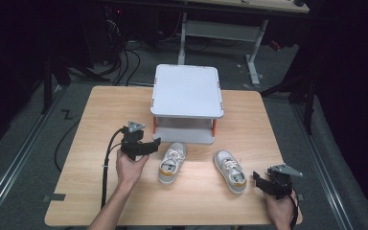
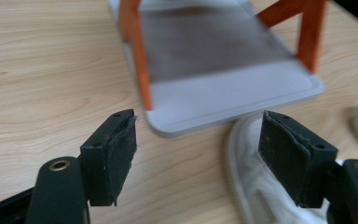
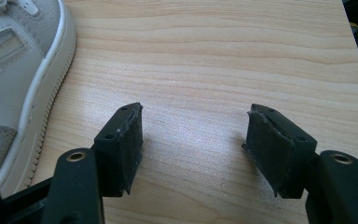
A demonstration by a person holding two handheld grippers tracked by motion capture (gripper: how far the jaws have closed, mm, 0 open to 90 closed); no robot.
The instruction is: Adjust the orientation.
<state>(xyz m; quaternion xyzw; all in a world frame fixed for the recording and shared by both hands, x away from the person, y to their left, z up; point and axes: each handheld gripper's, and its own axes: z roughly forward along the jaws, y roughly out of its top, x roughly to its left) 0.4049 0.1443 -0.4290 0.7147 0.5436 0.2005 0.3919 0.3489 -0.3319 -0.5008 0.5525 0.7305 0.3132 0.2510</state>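
Two small grey-and-white sneakers lie on the wooden table in front of a grey two-tier rack (image 1: pixel 187 91) with orange posts. The left shoe (image 1: pixel 173 162) points toward the rack; the right shoe (image 1: pixel 230 171) lies beside it. My left gripper (image 1: pixel 149 145) is open just left of the left shoe. In the left gripper view the left gripper (image 2: pixel 198 158) has its jaws spread wide, the shoe's toe (image 2: pixel 251 182) lies by the right jaw, and the rack's lower shelf (image 2: pixel 233 93) is ahead. My right gripper (image 1: pixel 258 179) is open beside the right shoe (image 3: pixel 14 79); the right gripper (image 3: pixel 193 140) hovers over bare wood.
The table's right edge (image 1: pixel 280 158) runs close to my right hand. Dark floor with cables surrounds the table, and another desk frame (image 1: pixel 220 28) stands behind. Bare wood lies left of the rack and along the front edge.
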